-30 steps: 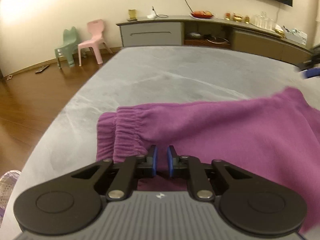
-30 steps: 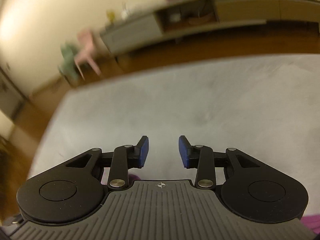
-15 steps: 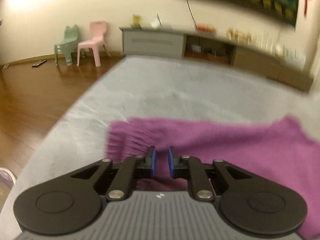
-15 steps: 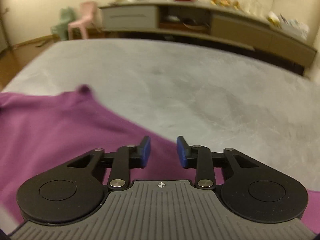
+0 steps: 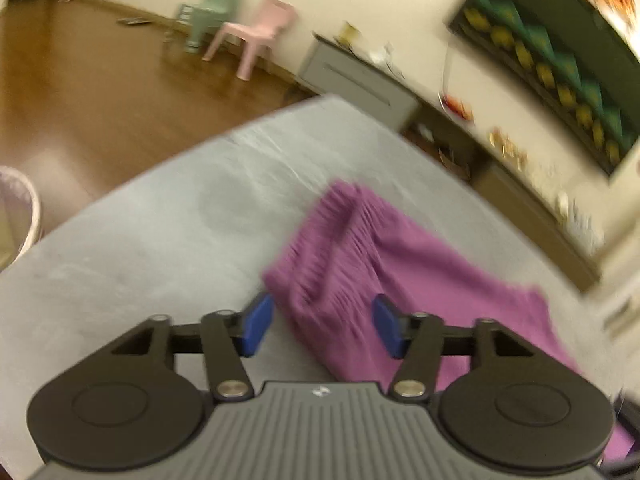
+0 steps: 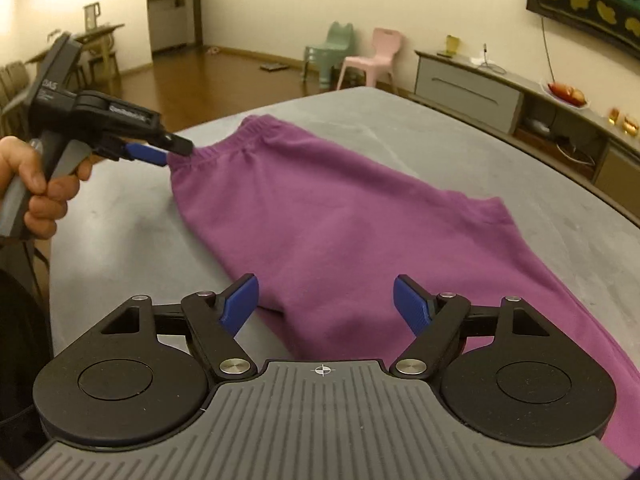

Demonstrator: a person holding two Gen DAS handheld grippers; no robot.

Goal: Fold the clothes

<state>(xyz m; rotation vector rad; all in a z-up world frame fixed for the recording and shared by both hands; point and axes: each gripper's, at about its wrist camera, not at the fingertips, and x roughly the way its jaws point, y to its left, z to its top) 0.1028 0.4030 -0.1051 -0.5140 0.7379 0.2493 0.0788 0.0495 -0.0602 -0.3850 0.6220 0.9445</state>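
Note:
Purple trousers [image 6: 320, 200] lie flat on the grey table [image 6: 132, 216], with the elastic waistband [image 5: 340, 240] at the left end. My left gripper [image 5: 320, 326] is open, its blue pads wide apart on either side of the waistband's near corner. In the right wrist view a hand [image 6: 40, 184] holds the left gripper [image 6: 176, 152], whose tips are at that waistband corner. My right gripper [image 6: 326, 306] is open too, low over the near edge of the trousers, with nothing gripped.
The grey table's left edge [image 5: 120, 188] drops to a wooden floor [image 5: 80, 92]. A pale basket [image 5: 16, 208] stands on the floor at the left. A pink chair [image 6: 380, 56], a green chair [image 6: 332, 52] and a long sideboard [image 6: 472, 88] line the far wall.
My left gripper has gone from shut on the waistband to open and has swung its view leftward. My right gripper has opened wider and now faces along the trousers.

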